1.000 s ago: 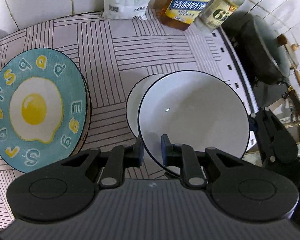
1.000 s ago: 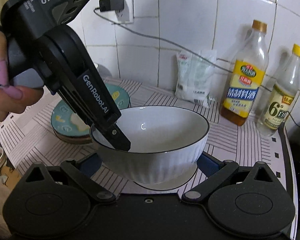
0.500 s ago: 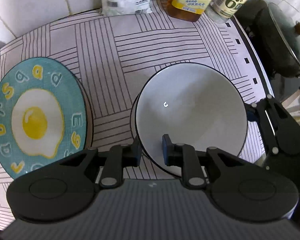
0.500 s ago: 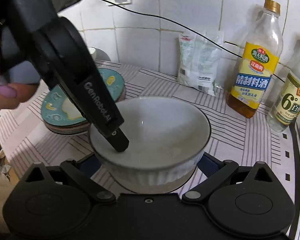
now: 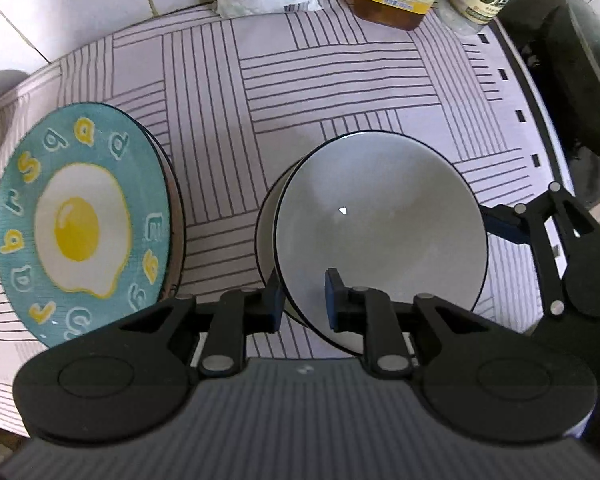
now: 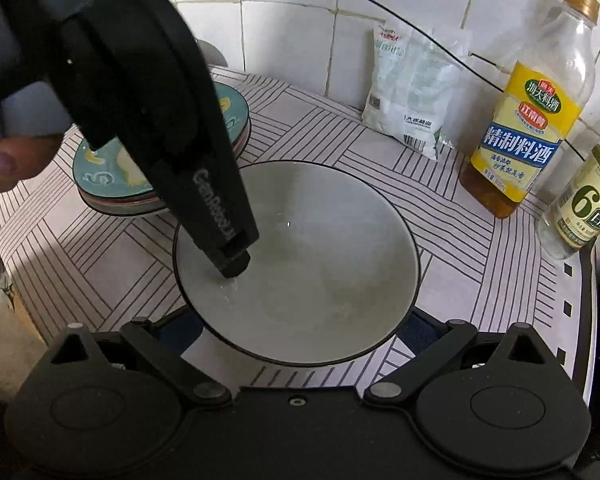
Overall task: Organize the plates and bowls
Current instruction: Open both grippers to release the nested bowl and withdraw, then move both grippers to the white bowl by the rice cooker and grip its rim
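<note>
A white bowl with a dark rim point(image 5: 384, 220) point(image 6: 300, 264) sits nested in a second white bowl point(image 5: 269, 216) on the striped cloth. My left gripper point(image 5: 303, 300) straddles the bowl's near rim, one finger outside and one inside, with a small gap on each side; it also shows in the right wrist view point(image 6: 236, 262). My right gripper point(image 6: 296, 330) is open wide, its fingers on either side of the bowl. A teal fried-egg plate point(image 5: 80, 220) point(image 6: 112, 168) tops a stack at the left.
A white bag point(image 6: 412, 92), a yellow-labelled bottle point(image 6: 528, 120) and a second bottle point(image 6: 584, 208) stand along the tiled wall. A dark wok point(image 5: 572, 76) sits at the right past the cloth's edge. The cloth's front edge is close below.
The top bowl has come down into the lower bowl. The left gripper's jaws have opened slightly around the rim. Both grippers sit lower and closer to the cloth.
</note>
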The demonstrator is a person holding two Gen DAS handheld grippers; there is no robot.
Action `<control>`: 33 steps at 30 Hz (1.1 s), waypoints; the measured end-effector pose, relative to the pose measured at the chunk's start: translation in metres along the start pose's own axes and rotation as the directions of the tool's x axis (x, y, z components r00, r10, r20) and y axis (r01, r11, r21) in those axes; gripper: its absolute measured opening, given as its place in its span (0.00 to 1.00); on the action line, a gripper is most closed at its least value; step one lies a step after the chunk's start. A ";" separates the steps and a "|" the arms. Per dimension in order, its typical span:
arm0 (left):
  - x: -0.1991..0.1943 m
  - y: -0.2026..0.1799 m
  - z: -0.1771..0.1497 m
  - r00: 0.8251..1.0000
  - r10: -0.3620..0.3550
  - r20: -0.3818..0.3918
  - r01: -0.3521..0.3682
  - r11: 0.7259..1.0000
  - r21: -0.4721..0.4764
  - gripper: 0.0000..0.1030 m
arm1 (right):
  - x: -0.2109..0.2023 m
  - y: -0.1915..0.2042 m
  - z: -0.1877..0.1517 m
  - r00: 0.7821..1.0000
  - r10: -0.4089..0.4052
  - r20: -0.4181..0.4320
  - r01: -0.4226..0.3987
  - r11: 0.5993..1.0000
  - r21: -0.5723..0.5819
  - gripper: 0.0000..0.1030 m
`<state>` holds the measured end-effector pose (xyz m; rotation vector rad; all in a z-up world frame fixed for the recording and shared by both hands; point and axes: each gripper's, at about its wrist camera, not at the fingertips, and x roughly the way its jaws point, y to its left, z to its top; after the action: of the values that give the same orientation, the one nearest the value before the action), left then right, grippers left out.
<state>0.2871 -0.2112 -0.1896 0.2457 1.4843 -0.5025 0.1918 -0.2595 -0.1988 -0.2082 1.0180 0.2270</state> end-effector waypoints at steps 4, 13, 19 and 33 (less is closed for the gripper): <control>0.000 -0.011 0.003 0.998 0.065 -0.017 -0.064 0.997 0.041 0.21 | 0.001 -0.001 0.002 1.000 0.002 -0.001 -0.002 1.000 0.011 0.99; 0.006 -0.018 0.000 0.992 0.088 -0.095 -0.079 0.992 0.096 0.31 | -0.014 0.013 0.007 1.000 -0.016 0.009 0.016 1.000 0.001 0.97; -0.005 -0.008 -0.004 0.996 0.039 -0.079 -0.035 0.998 0.060 0.31 | -0.024 0.012 0.003 0.999 0.018 0.028 -0.021 0.996 0.089 0.97; -0.090 0.068 -0.041 0.990 -0.095 0.100 0.095 0.995 0.001 0.36 | -0.076 0.026 0.002 0.980 -0.050 0.192 -0.006 0.960 0.281 0.97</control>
<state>0.2816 -0.1177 -0.1147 0.1453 1.4041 -0.5805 0.1475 -0.2408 -0.1348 0.0610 0.8382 0.0786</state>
